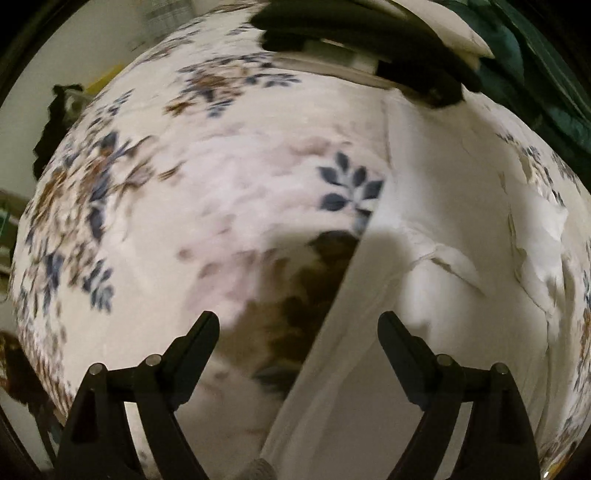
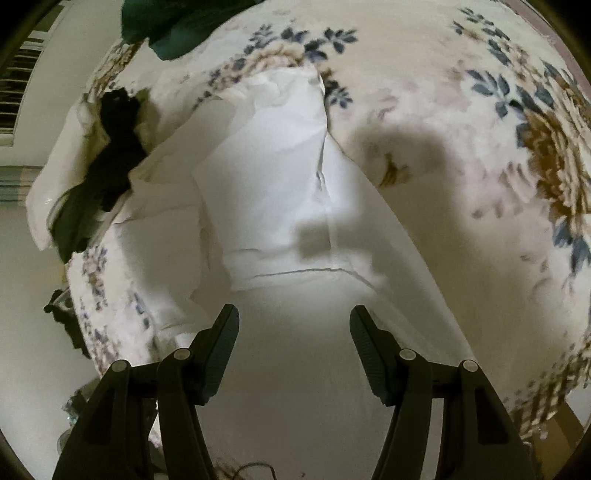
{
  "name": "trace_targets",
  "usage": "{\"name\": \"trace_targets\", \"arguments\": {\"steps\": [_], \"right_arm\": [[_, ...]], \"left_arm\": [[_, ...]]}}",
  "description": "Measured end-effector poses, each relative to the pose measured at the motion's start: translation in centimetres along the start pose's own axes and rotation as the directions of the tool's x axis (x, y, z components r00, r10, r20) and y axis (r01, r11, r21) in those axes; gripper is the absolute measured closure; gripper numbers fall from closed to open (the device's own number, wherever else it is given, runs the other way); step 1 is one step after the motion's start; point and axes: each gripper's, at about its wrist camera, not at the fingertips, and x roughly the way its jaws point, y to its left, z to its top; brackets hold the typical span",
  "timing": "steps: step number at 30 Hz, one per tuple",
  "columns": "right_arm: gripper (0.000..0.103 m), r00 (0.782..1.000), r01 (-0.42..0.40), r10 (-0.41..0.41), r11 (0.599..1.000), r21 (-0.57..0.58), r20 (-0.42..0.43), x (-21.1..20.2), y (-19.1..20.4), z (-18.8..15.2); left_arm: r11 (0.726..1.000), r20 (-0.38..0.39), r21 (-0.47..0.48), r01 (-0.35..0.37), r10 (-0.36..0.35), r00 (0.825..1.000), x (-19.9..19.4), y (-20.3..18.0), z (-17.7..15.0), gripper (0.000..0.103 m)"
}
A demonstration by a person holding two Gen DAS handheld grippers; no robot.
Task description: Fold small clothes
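Observation:
A white garment lies spread on a floral bedspread. In the left wrist view it fills the right half, and its straight left edge runs down between my fingers. My left gripper is open and empty, hovering above that edge. In the right wrist view the same white garment stretches away from me with creases and a folded seam. My right gripper is open and empty just above the near part of the garment.
The other gripper's black body shows at the far top of the left wrist view. Dark clothing lies at the garment's left side. A green cloth lies at the far edge of the floral bedspread.

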Motion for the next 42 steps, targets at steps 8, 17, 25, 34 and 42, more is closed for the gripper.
{"name": "trace_targets", "arguments": {"steps": [8,17,25,34,42], "right_arm": [[0.038,0.994,0.065,-0.073,0.993,-0.097,-0.084,-5.7,-6.0,0.6],[0.038,0.975,0.068,-0.117,0.967,-0.245,-0.191,-7.4,-18.6,5.4],[0.038,0.964,0.066,-0.135,0.955,-0.289,-0.228,-6.6,-24.8,10.8],[0.039,0.973,-0.030,-0.069,0.908,-0.418,-0.220,-3.3,-18.5,16.4],[0.039,0.955,-0.224,0.118,0.887,-0.404,-0.271,2.9,-7.6,22.8]], "left_arm": [[0.999,0.034,-0.039,0.005,-0.004,0.999,-4.2,-4.7,-2.9,0.016],[0.999,-0.121,-0.025,0.029,-0.032,0.992,-9.1,-20.0,-16.2,0.016],[0.991,-0.332,-0.040,0.130,-0.136,0.933,-5.3,-33.6,-26.9,0.018],[0.963,-0.208,-0.218,0.158,-0.205,0.956,-6.2,-31.1,-28.1,0.102],[0.950,-0.112,-0.285,0.126,-0.163,0.980,-10.7,-28.3,-27.2,0.103]]}}
